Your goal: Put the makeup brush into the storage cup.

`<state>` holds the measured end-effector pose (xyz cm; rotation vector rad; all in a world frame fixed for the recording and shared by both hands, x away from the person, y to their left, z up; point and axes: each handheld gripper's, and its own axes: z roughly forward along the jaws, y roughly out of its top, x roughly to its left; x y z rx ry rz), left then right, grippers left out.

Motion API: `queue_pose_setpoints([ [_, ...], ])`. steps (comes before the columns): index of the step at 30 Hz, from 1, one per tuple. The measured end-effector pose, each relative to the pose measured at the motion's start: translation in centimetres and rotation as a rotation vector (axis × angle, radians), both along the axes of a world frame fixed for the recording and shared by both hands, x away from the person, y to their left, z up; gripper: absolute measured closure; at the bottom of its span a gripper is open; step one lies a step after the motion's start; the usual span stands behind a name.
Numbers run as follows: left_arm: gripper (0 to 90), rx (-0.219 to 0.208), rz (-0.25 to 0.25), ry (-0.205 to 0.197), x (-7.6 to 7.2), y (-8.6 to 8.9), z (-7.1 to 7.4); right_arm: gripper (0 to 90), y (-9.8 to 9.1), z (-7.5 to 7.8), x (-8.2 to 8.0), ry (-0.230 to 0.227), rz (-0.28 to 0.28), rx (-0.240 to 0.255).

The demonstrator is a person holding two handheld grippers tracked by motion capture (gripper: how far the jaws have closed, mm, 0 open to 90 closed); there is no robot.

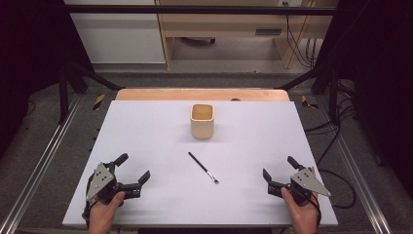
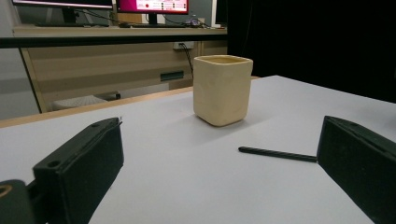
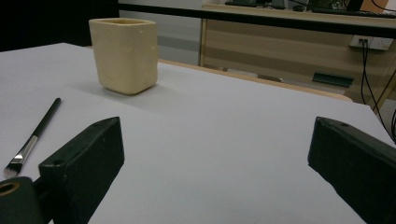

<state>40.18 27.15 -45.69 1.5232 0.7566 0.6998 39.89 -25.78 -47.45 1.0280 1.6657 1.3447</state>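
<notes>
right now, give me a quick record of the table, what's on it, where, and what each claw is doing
surface: white table
cup: cream square cup, upright, far centre, looks empty from above
brush: thin black paintbrush, lying flat in front of the cup, apart from it, bristle end toward the person
left claw: open, holding nothing, near left corner
right claw: open, holding nothing, near right corner
contact: neither claw touches the cup or brush

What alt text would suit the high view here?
A cream cup stands on a white table, with a thin black brush lying nearer the person. An open left gripper and right gripper rest at the near corners.
</notes>
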Motion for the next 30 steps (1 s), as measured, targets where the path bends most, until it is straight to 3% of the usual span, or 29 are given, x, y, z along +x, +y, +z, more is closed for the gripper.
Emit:
queue_pose_setpoints([
  [15,0.3,0.015,-0.013,-0.003,-0.1,-0.3,0.0,3.1,0.9,0.1,0.0,0.008,0.027,-0.032],
  [23,0.4,0.017,-0.013,-0.004,-0.1,-0.4,0.0,2.7,1.8,1.2,0.3,0.045,0.052,-0.053],
  [26,0.3,0.028,-0.015,-0.004,-0.1,-0.5,0.0,2.9,2.6,2.1,0.7,0.09,0.096,-0.094],
  [30,0.3,0.035,-0.017,-0.007,-0.2,-0.5,0.1,2.5,3.9,3.7,0.8,0.103,0.16,-0.147],
])
